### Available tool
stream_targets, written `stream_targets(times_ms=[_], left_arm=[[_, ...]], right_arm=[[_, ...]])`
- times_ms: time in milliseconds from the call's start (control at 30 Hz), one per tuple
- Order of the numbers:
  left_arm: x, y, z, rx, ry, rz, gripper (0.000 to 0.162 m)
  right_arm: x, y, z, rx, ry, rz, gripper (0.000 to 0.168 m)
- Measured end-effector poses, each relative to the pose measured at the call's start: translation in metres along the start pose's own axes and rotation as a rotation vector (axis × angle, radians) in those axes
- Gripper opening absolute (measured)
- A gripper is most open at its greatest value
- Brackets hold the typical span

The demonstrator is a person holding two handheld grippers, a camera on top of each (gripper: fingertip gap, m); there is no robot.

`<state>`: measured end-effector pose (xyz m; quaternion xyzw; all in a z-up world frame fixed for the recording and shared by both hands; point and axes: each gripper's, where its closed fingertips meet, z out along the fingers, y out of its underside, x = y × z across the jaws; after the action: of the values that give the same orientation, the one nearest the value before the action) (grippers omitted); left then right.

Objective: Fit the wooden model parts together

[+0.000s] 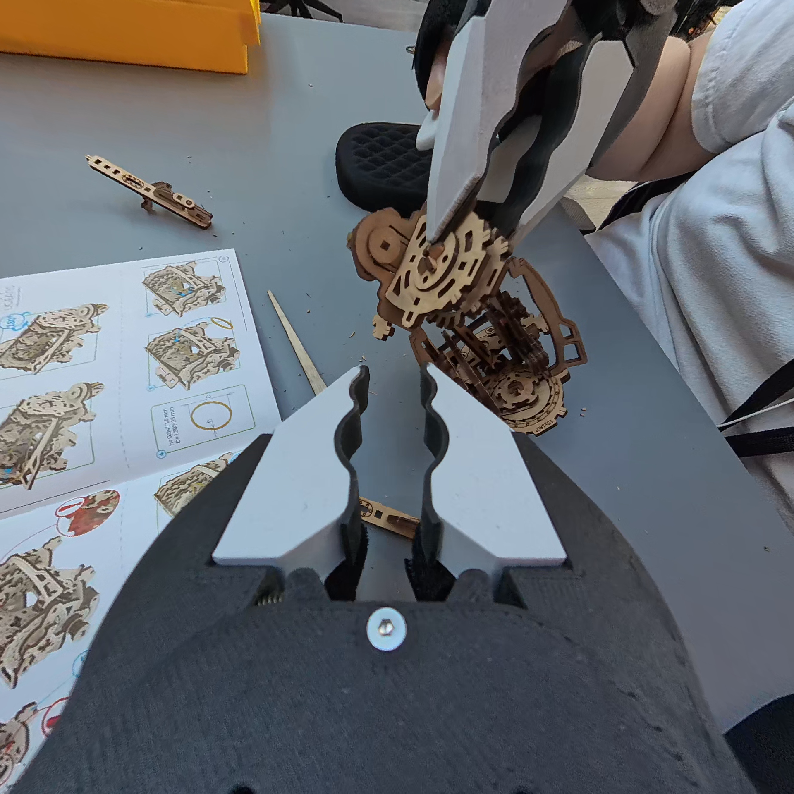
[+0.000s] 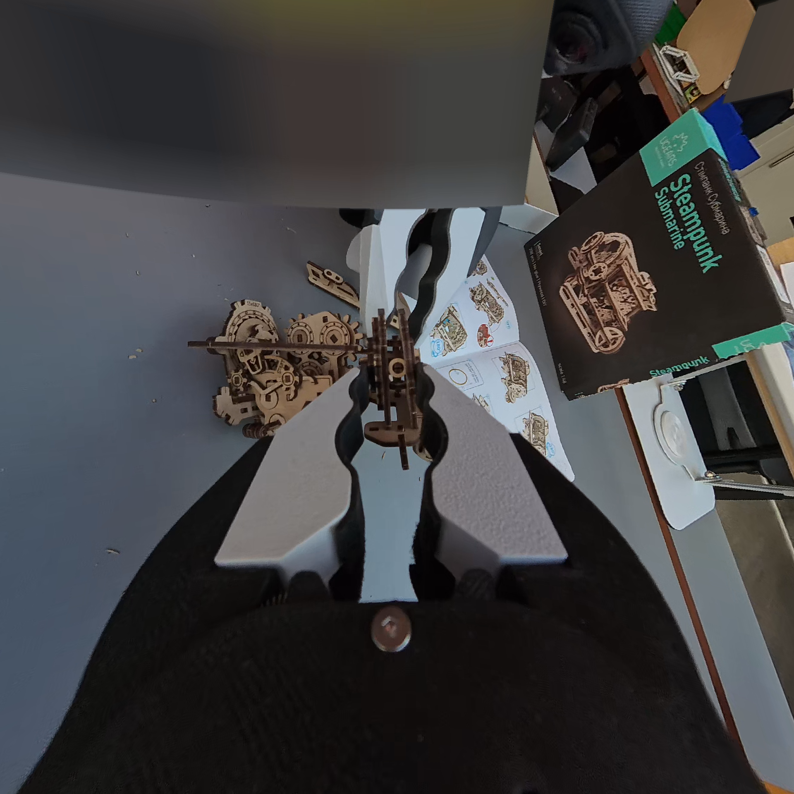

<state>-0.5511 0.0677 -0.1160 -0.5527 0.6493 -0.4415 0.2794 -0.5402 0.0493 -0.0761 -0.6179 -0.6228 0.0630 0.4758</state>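
My right gripper is shut on a small layered wooden gear assembly and holds it above the grey table. In the left wrist view it comes down from the top, and the gear assembly hangs just above one end of the larger wooden model. The model lies on its side near the table's right edge and also shows in the right wrist view. My left gripper is open and empty, just in front of the model. It also shows in the right wrist view.
An instruction booklet lies at the left. A small wooden strip part, a thin wooden stick and a flat wooden piece lie loose. A black mesh pad, a yellow box and the kit box stand around. A person's arm is at the right. The gap from one gripper's tips to the other's is roughly 5 centimeters. My left tips are roughly 7 centimeters from the flat wooden piece.
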Motion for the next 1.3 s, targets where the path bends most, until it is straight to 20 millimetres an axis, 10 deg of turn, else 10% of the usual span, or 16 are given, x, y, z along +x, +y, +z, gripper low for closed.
stream_targets(times_ms=[733, 1300], left_arm=[[0.006, -0.010, 0.006, 0.074, 0.088, -0.115, 0.007], [0.015, -0.009, 0.005, 0.084, 0.166, -0.164, 0.025]], right_arm=[[-0.001, 0.002, -0.003, -0.042, 0.078, -0.054, 0.020], [-0.006, 0.000, -0.012, -0.042, 0.074, 0.076, 0.020]])
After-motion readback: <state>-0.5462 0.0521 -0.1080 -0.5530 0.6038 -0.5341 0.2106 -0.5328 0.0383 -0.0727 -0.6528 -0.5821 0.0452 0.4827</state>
